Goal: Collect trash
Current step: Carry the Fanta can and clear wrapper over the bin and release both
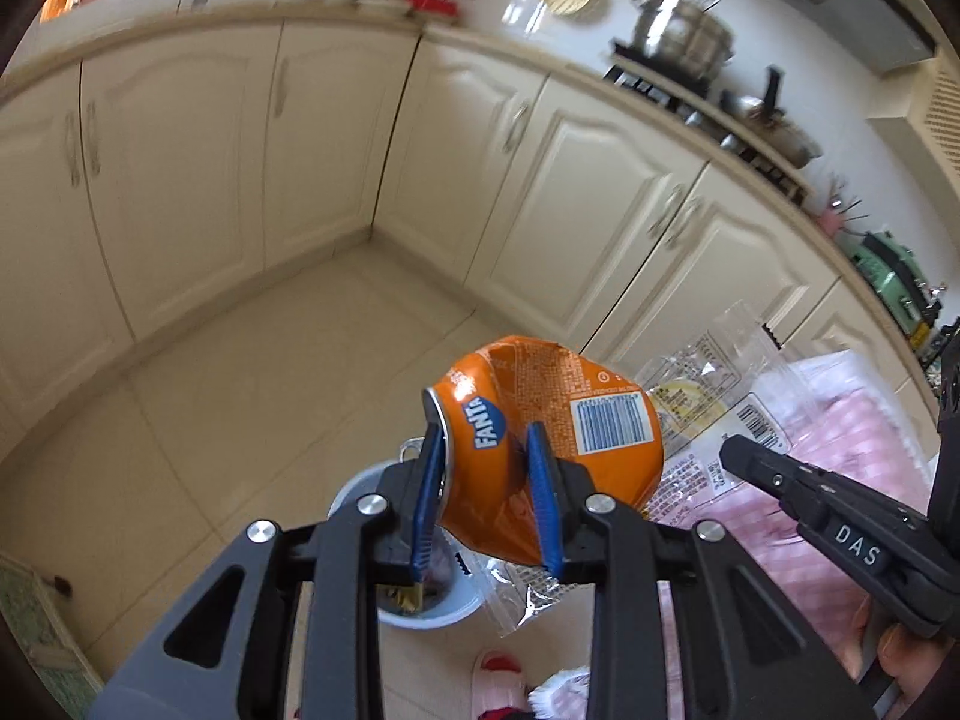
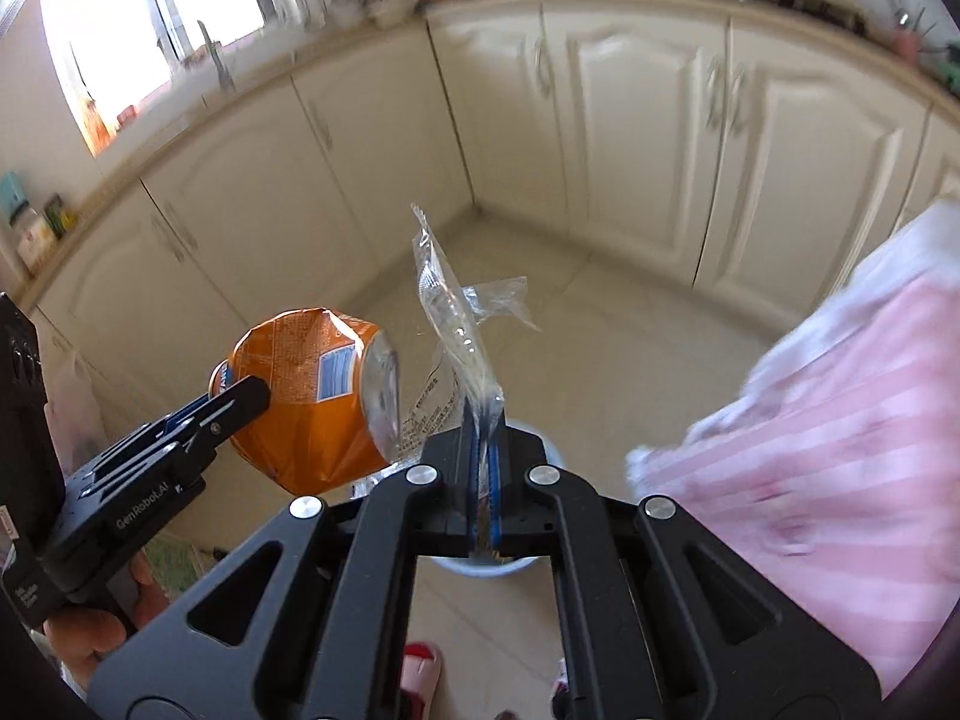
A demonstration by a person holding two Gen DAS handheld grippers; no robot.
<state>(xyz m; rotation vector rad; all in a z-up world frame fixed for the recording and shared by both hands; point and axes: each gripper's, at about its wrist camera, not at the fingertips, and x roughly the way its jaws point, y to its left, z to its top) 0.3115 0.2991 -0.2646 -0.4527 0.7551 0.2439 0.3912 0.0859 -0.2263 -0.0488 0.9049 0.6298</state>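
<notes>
My left gripper [image 1: 489, 462] is shut on a crushed orange Fanta can [image 1: 540, 420] and holds it in the air above a pale blue trash bin [image 1: 420, 612] on the floor. The can also shows in the right wrist view [image 2: 300, 402]. My right gripper [image 2: 483, 426] is shut on a clear plastic wrapper [image 2: 450, 312] that stands up from its fingers, just right of the can. The wrapper shows in the left wrist view [image 1: 702, 378] behind the can. The bin's rim [image 2: 480, 570] lies under the right gripper.
Cream kitchen cabinets [image 1: 300, 150] wrap around the tiled floor [image 1: 240, 390]. A pink striped cloth [image 2: 810, 450] lies at the right. Pots [image 1: 684, 30] stand on the counter. Slippered feet [image 1: 498, 678] are below the grippers.
</notes>
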